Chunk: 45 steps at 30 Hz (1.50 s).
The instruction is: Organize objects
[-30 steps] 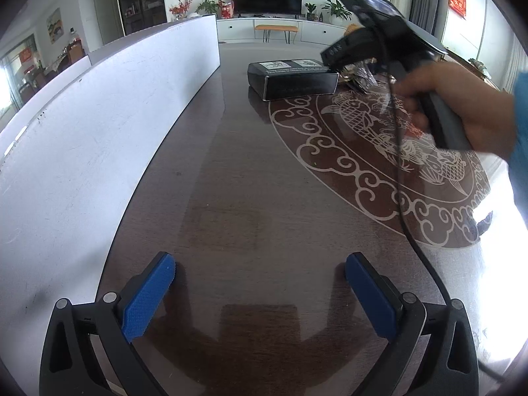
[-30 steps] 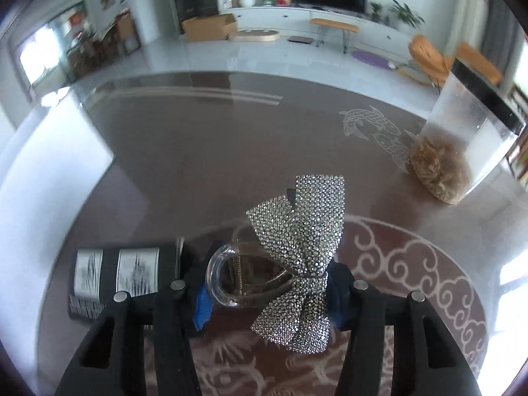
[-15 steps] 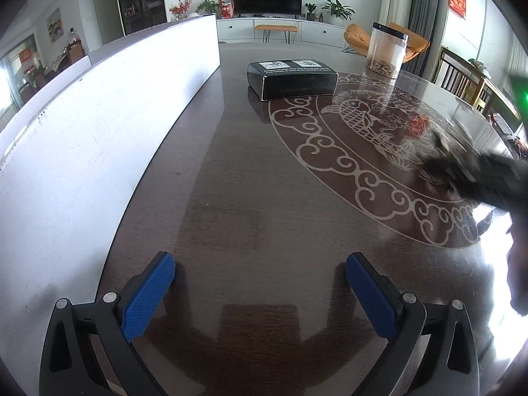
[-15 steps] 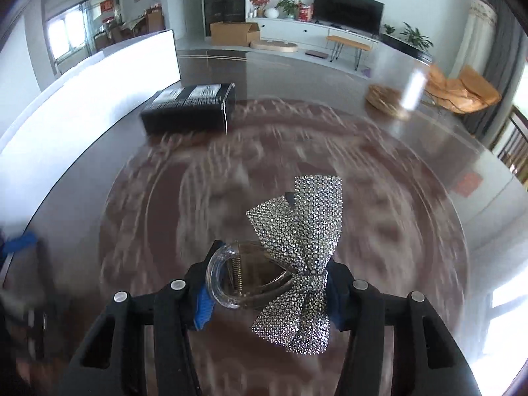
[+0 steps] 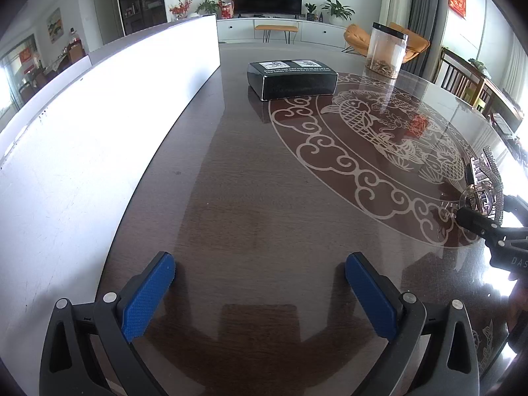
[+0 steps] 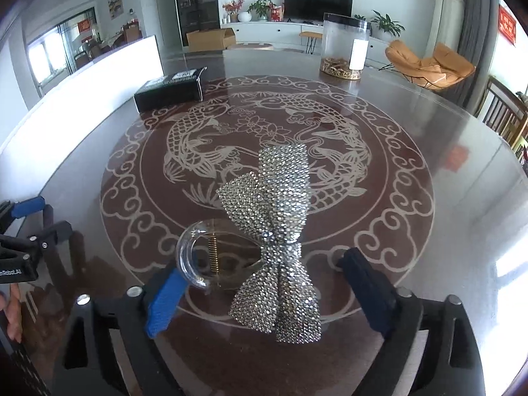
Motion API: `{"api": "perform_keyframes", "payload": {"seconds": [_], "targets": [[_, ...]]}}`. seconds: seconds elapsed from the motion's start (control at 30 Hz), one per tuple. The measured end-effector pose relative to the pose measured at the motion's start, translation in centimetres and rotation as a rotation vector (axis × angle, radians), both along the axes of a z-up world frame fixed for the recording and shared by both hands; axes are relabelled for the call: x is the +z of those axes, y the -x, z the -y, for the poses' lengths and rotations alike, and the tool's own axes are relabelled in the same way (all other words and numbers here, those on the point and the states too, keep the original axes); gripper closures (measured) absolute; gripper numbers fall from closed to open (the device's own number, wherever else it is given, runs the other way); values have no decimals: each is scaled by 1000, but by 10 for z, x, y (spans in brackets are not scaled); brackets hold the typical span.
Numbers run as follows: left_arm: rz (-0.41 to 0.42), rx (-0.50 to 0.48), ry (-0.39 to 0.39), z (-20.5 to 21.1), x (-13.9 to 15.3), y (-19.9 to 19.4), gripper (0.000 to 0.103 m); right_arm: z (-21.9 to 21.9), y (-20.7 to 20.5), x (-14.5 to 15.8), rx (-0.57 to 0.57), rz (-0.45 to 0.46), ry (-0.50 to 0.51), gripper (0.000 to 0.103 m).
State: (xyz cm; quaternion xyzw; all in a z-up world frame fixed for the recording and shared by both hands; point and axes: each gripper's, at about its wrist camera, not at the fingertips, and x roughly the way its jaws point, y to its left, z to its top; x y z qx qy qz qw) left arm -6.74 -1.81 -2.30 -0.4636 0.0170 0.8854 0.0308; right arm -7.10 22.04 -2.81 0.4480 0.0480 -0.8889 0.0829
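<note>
Right gripper (image 6: 260, 293) was clamped on the rhinestone bow hair clip (image 6: 275, 231): the blue pad (image 6: 165, 297) pressed the clear ring end of the clip at 9 o'clock, and the other finger sat at 3 o'clock, its contact point hidden behind the bow. The bow stood up between the fingers, lobes fanning toward 12 o'clock, tails hanging toward 6. The brass spring was visible inside the clear clip body. The clip was held above the table (image 6: 445, 181), over the near rim of the carp medallion (image 6: 264, 138); I couldn't tell whether it touched the glass.

Left gripper (image 5: 260, 293) had its fingers wide apart with nothing between them, sitting low over bare dark tabletop (image 5: 231, 181). In the left wrist view, the right gripper (image 5: 488, 224) with the clip (image 5: 488, 178) showed at 3 o'clock, at the medallion edge.

The black box (image 5: 292, 77) with white labels sat at 12 o'clock in the left view, at the far rim of the medallion; in the right view it (image 6: 170, 92) was at 10 o'clock. The clear jar (image 6: 345, 46) with a black lid and dried contents at the bottom stood upright at 12–1 o'clock, well apart from the box. A white panel (image 5: 99, 132) ran along the table's edge from 8 to 11 o'clock in the left view.
</note>
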Motion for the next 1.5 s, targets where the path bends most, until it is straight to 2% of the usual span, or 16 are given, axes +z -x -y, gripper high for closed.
{"api": "perform_keyframes", "payload": {"seconds": [0.1,1.5], "targets": [[0,0,-1,0,0,0,0,2,3,-2,0,12,-4,0],[0,3,0,-1,0,1,0,2,2,-3,-1,14,-4,0]]}}
